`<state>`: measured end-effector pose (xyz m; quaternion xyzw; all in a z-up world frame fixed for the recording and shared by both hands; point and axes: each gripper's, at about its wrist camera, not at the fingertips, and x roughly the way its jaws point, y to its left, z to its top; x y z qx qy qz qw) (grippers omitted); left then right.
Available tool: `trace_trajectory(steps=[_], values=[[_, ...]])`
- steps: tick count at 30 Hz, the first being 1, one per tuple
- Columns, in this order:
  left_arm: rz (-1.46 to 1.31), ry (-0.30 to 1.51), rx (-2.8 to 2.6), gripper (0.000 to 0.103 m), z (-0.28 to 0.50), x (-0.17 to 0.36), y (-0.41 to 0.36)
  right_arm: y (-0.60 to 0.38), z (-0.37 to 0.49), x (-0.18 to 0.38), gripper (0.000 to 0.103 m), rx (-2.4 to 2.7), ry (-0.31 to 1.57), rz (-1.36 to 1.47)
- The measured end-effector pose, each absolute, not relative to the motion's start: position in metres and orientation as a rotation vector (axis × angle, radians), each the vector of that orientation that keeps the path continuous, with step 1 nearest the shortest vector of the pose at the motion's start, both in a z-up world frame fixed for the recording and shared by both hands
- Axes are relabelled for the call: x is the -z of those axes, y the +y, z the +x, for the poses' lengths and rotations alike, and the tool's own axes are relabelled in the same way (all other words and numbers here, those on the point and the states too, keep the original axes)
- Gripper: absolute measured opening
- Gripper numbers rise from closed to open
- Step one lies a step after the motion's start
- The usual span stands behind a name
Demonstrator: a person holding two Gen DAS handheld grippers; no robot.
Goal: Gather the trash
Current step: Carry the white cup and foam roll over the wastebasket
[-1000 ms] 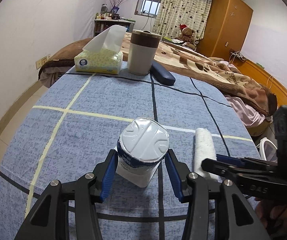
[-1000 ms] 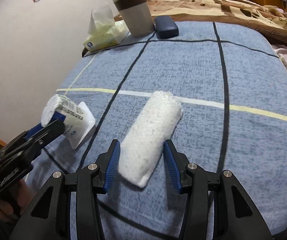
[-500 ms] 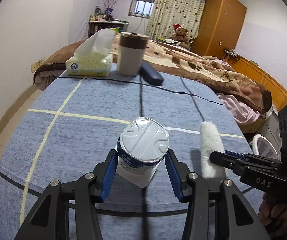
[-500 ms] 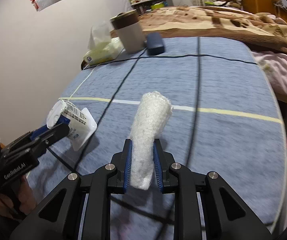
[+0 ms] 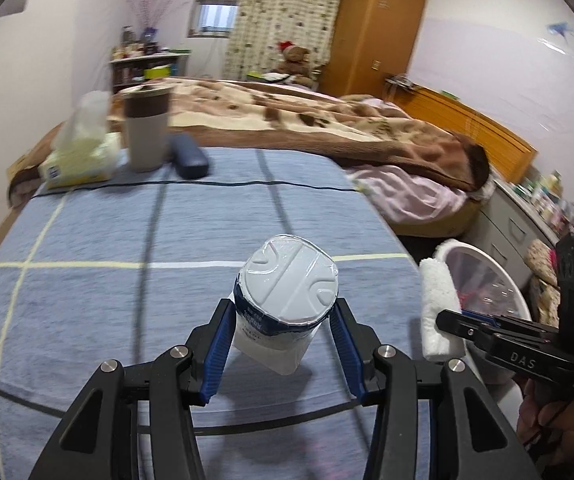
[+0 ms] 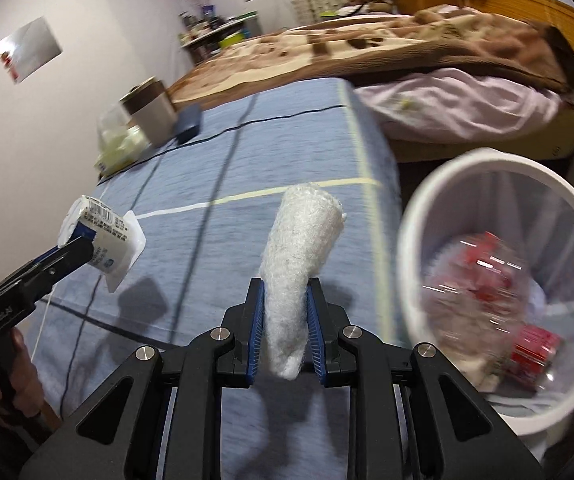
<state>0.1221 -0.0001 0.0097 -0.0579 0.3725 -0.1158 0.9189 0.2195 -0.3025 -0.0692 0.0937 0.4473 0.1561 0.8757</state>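
Note:
My left gripper [image 5: 283, 340] is shut on a white yogurt cup [image 5: 287, 300] with a blue band, its foil lid towards the camera, held above the blue checked tablecloth [image 5: 127, 240]. The right wrist view shows the same cup [image 6: 103, 240] at the left, lifted off the cloth. My right gripper [image 6: 285, 334] is shut on a white roll of bubble wrap [image 6: 299, 264], squeezed near its lower end; the roll [image 5: 439, 308] also shows at the right of the left wrist view. A white waste bin [image 6: 419, 216] with a clear liner and red trash inside stands on the floor to the right.
At the table's far end stand a tissue box [image 5: 79, 160], a beige tumbler with a brown lid [image 5: 147, 128] and a dark glasses case [image 5: 189, 156]. A bed with a brown blanket [image 5: 307, 116] lies beyond. A person's hand [image 5: 559, 420] grips the right tool.
My right gripper shut on the bubble wrap roll and lifted it off the cloth. Both grippers have swung right towards the table edge, and the waste bin has come into view.

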Motion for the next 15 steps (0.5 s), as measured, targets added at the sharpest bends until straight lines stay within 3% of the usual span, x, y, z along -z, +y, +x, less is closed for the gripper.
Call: trace_trajectory(steps=[15], values=[[-0.041, 0.785, 0.388, 0.049, 0.132, -0.017, -0.085, -0.379, 0.207, 0.074, 0.021, -0.165, 0.892, 0.291]])
